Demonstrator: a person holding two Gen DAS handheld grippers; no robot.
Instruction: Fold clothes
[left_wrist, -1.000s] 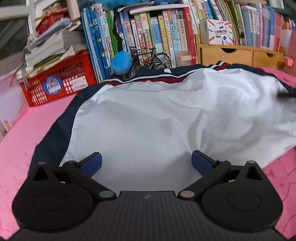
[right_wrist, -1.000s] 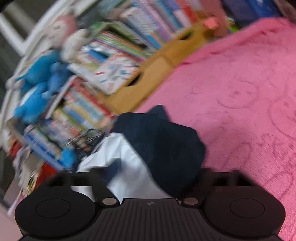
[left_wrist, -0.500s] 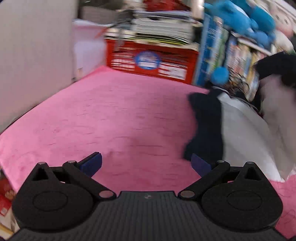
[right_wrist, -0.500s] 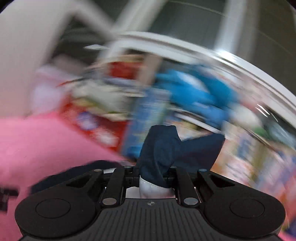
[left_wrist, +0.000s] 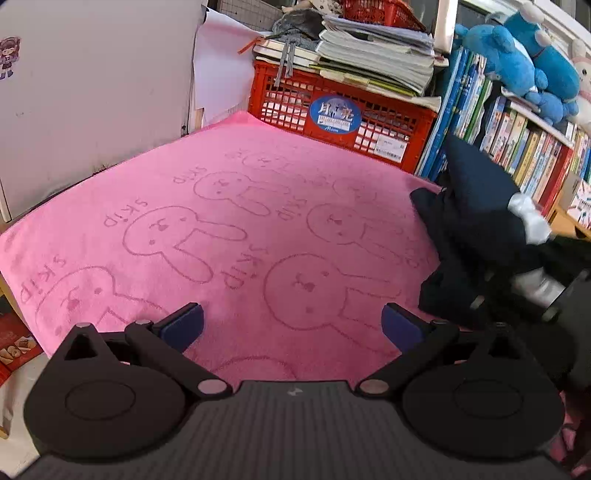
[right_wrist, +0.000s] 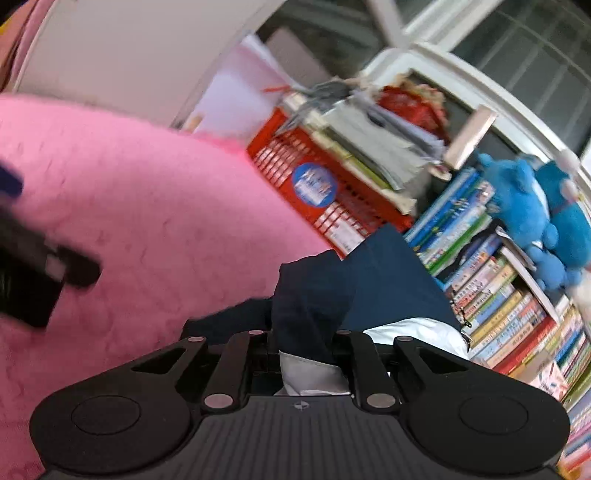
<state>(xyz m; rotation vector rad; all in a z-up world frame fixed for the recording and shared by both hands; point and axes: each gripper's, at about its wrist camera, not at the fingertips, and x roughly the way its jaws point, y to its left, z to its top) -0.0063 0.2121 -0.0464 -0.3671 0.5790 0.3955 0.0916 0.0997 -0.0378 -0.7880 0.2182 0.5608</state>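
A navy and white garment (left_wrist: 476, 229) hangs bunched at the right of the left wrist view, its lower part resting on the pink towel (left_wrist: 221, 229). My right gripper (right_wrist: 306, 343) is shut on a fold of this garment (right_wrist: 332, 288) and holds it lifted; it also shows at the right edge of the left wrist view (left_wrist: 532, 291). My left gripper (left_wrist: 291, 321) is open and empty, low over the pink towel, left of the garment. It appears blurred at the left edge of the right wrist view (right_wrist: 33, 273).
A red crate (left_wrist: 332, 110) with stacked papers stands at the far edge of the towel. Rows of books (left_wrist: 517, 147) and blue plush toys (left_wrist: 517, 62) fill the right back. A white board (left_wrist: 92, 92) stands at the left.
My right gripper has closed on the garment and lifted it up and leftward. My left gripper has swung left, off the white cloth, and now faces bare pink towel.
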